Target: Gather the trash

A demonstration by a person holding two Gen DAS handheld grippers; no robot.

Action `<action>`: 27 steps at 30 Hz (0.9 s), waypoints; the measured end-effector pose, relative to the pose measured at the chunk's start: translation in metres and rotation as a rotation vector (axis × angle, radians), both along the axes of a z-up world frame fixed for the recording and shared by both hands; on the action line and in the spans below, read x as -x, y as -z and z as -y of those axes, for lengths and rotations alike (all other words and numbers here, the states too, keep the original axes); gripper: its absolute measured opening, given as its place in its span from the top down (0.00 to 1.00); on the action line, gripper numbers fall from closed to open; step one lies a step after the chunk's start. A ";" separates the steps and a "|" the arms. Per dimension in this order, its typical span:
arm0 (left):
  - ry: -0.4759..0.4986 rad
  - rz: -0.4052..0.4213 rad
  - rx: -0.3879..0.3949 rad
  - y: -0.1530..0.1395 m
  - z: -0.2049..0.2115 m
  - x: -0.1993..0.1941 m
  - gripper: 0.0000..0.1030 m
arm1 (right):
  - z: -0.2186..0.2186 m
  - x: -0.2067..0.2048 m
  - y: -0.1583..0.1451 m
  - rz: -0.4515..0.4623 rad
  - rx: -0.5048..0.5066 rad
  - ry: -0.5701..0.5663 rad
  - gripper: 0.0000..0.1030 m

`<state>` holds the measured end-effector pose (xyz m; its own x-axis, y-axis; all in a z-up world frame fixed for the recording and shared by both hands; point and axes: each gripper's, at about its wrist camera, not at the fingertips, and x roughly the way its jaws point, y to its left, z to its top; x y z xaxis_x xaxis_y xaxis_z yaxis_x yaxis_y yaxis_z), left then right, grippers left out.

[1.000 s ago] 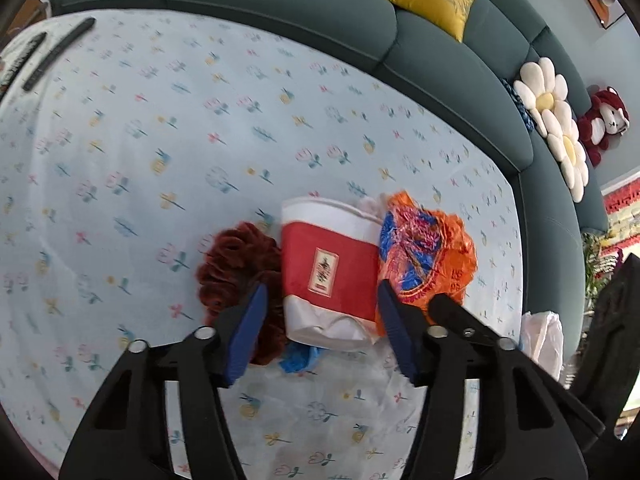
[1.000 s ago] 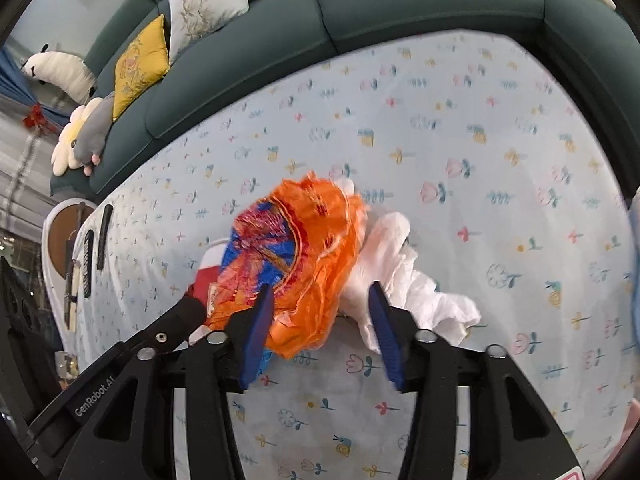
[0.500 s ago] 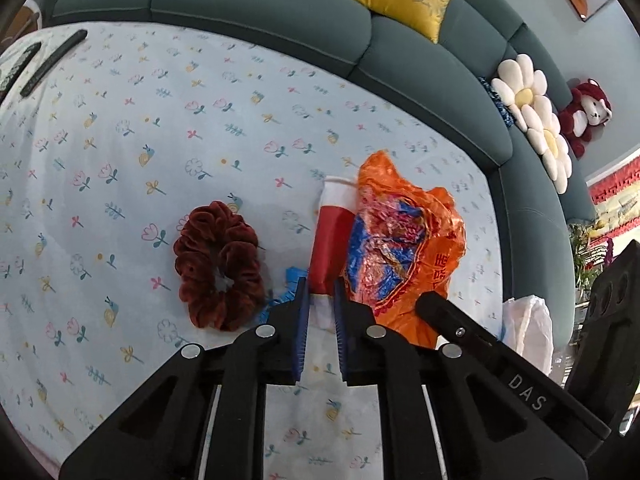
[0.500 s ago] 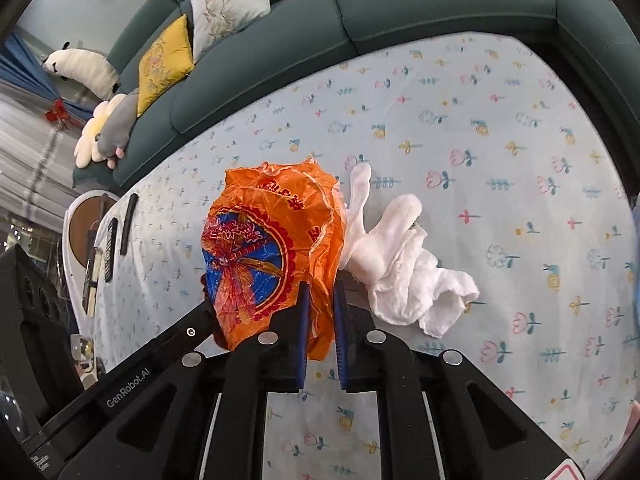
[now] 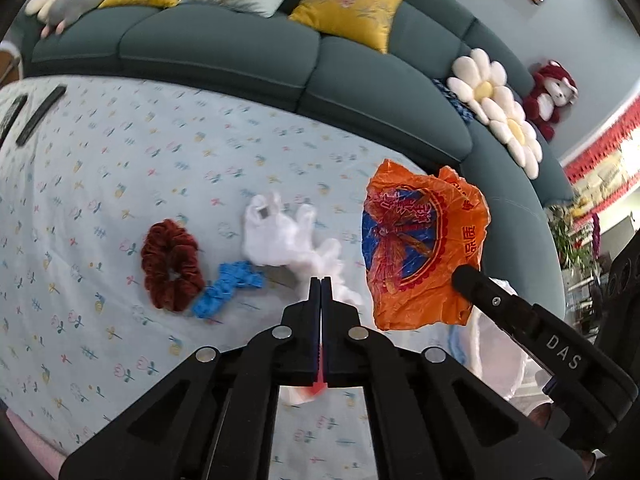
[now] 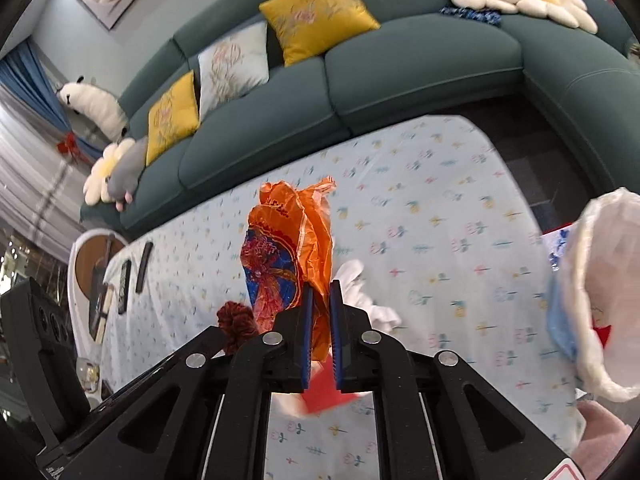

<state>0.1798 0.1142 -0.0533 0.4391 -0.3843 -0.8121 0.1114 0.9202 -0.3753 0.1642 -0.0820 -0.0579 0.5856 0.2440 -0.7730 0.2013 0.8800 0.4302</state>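
My right gripper [image 6: 319,288] is shut on an orange plastic bag [image 6: 292,256] and holds it up above the table; the bag also shows at the right of the left wrist view [image 5: 420,248]. My left gripper [image 5: 321,280] is shut on the flattened red and white paper cup, of which only a red sliver [image 5: 318,388] shows behind the fingers; the cup hangs below in the right wrist view [image 6: 324,392]. Crumpled white tissue [image 5: 288,236] lies on the flowered tablecloth [image 5: 120,160].
A dark red scrunchie [image 5: 170,264] and a blue scrap [image 5: 228,286] lie left of the tissue. A white-lined trash bag [image 6: 600,300] stands open at the table's right end. Remotes [image 5: 40,116] lie at the far left. A teal sofa [image 5: 240,48] curves behind.
Both grippers closed, the left on the cup and the right on the orange bag, and lifted them off the table. The white tissue beneath is now uncovered.
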 end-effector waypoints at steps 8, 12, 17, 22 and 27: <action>0.058 -0.010 -0.041 0.007 0.023 0.035 0.38 | 0.049 0.049 0.000 0.004 0.021 0.067 0.92; 0.086 -0.038 -0.120 0.039 0.024 0.043 0.36 | 0.067 0.069 0.019 -0.029 0.006 0.100 0.92; 0.118 -0.103 -0.239 0.090 0.019 0.029 0.36 | 0.072 0.080 0.045 -0.077 -0.013 0.120 0.92; 0.159 -0.154 -0.233 0.117 0.022 0.022 0.32 | 0.066 0.076 0.062 -0.111 -0.021 0.112 0.93; 0.159 -0.165 -0.182 0.122 0.028 0.024 0.39 | 0.053 0.068 0.078 -0.147 -0.018 0.089 0.92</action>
<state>0.1557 0.0860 -0.1751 0.2415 -0.2790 -0.9294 0.2105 0.9500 -0.2305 0.0960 -0.1353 -0.1357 0.4866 0.2106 -0.8478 0.3400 0.8484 0.4059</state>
